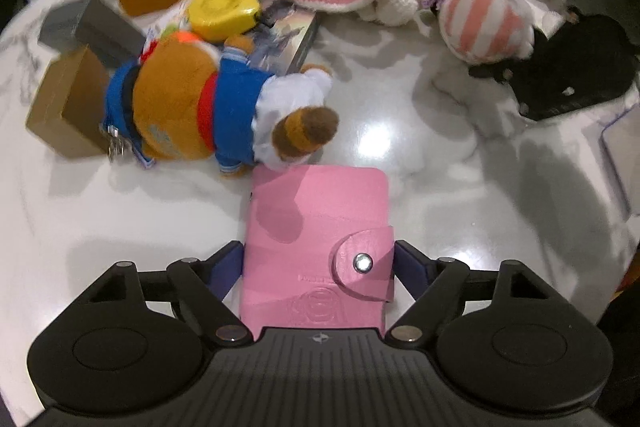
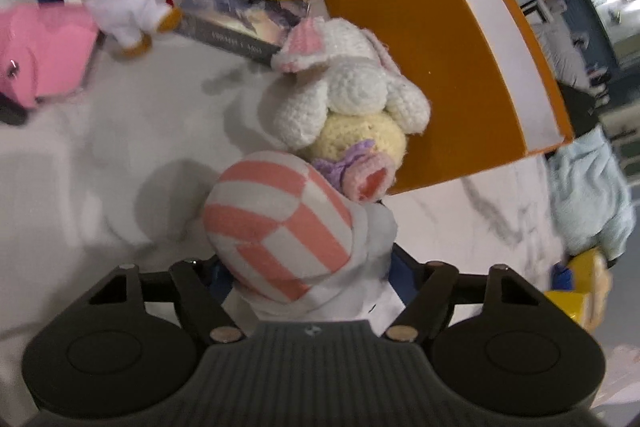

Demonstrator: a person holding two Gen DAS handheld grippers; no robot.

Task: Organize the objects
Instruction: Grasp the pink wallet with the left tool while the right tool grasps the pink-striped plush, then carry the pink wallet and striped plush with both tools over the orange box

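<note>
Left gripper point(image 1: 318, 259): the fingers point(image 1: 228, 263) are seen on either side of the pink wallet point(image 1: 316, 239), its sides at or touching the pads; whether it is truly clamped cannot be told.
Wallet place: near middle of the white desk point(image 1: 400, 99), its far edge just beside the bear point(image 1: 224, 107).
Right gripper point(image 2: 304, 279): the fingers are set around the striped plush point(image 2: 276, 223), which fills the gap; the pads are mostly hidden, so a firm grip cannot be confirmed.
Plush place: near middle in the right view, touching the crochet bunny point(image 2: 352, 95), with the orange box point(image 2: 420, 39) just behind.
Risk, wallet: a slip is judged possible if it is lifted, since only the near end is held and the surface looks smooth; the bear's foot could be nudged by its far edge.
Risk, plush: soft filling is likely to squash and slide out of the fingers; the bunny could be dragged along, being pressed against it.
Risk, clutter: the yellow case point(image 1: 226, 7) and the book point(image 2: 236, 23) lie stacked at the far side and could be toppled by a wide sweep.
Writing, wallet: an embossed round emblem and a short line of letters are seen below the snap, too faint to be read.
Writing, book: a spine title is present, blurred and unreadable.
Writing, elsewhere: none can be read.
</note>
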